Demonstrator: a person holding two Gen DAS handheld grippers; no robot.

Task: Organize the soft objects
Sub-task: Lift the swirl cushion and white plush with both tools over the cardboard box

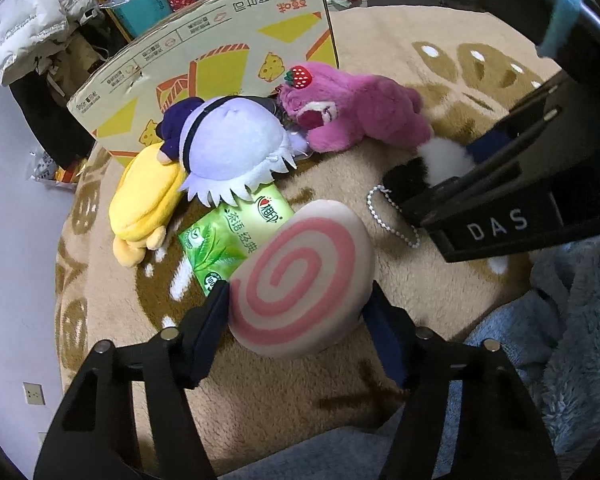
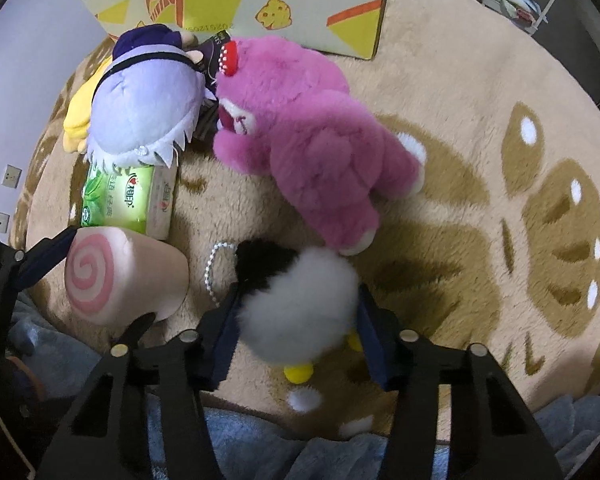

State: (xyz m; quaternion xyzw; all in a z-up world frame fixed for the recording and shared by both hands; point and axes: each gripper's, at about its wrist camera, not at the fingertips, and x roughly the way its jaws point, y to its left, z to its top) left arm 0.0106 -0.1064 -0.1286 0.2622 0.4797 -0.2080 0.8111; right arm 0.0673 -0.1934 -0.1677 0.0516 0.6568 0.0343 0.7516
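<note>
My left gripper (image 1: 300,304) is shut on a beige roll-shaped plush with a pink spiral (image 1: 300,276), also in the right wrist view (image 2: 120,276). My right gripper (image 2: 296,312) is shut on a small black-and-white fluffy plush with yellow feet (image 2: 296,304) and a bead chain (image 2: 214,268); it shows in the left wrist view (image 1: 440,160). A pink bear plush (image 2: 312,140) lies on the rug beside a lavender-haired doll (image 2: 144,108), a yellow plush (image 1: 148,204) and a green tissue pack (image 2: 128,200).
A round beige rug with brown pattern (image 2: 480,120) covers the floor. An open cardboard box (image 1: 204,60) lies on its side behind the toys. A blue fleece blanket (image 1: 572,320) is near me. Shelves and a white jacket (image 1: 32,12) stand at the back.
</note>
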